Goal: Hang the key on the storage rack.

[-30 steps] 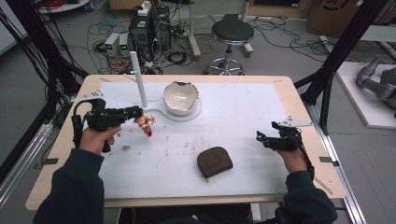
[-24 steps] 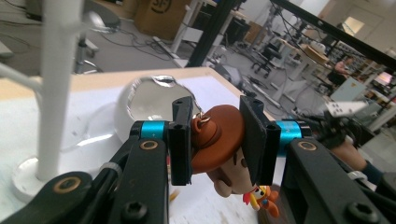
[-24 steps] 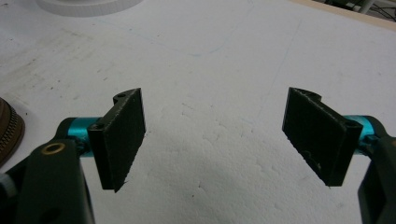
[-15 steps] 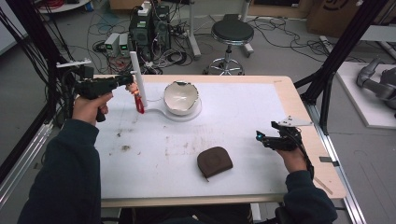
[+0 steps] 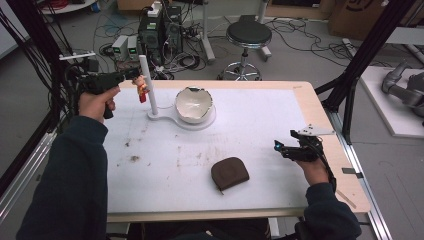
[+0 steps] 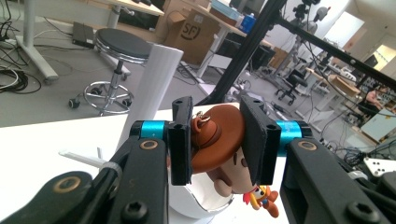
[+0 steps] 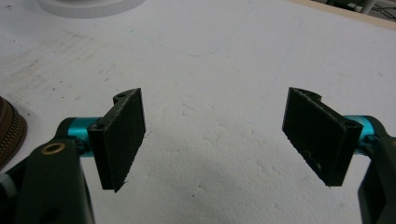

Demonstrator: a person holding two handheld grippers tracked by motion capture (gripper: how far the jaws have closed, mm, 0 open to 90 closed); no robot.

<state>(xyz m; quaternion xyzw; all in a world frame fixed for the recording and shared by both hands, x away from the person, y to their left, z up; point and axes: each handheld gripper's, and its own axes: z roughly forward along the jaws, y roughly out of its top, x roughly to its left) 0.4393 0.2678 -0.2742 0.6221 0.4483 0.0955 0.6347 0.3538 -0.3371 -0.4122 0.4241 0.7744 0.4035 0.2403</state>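
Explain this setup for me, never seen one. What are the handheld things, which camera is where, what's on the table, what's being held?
No robot here: a person holds a two-jaw tool in each hand. The high view looks down on the white table from above. The other two pictures come from cameras riding on each tool, looking along its black jaws. The left tool is raised beside a white post and clamps a small figurine with a brown hat. The right tool is open over the table's right side. Also on the table: a white bowl on the post's stand and a brown zip pouch.
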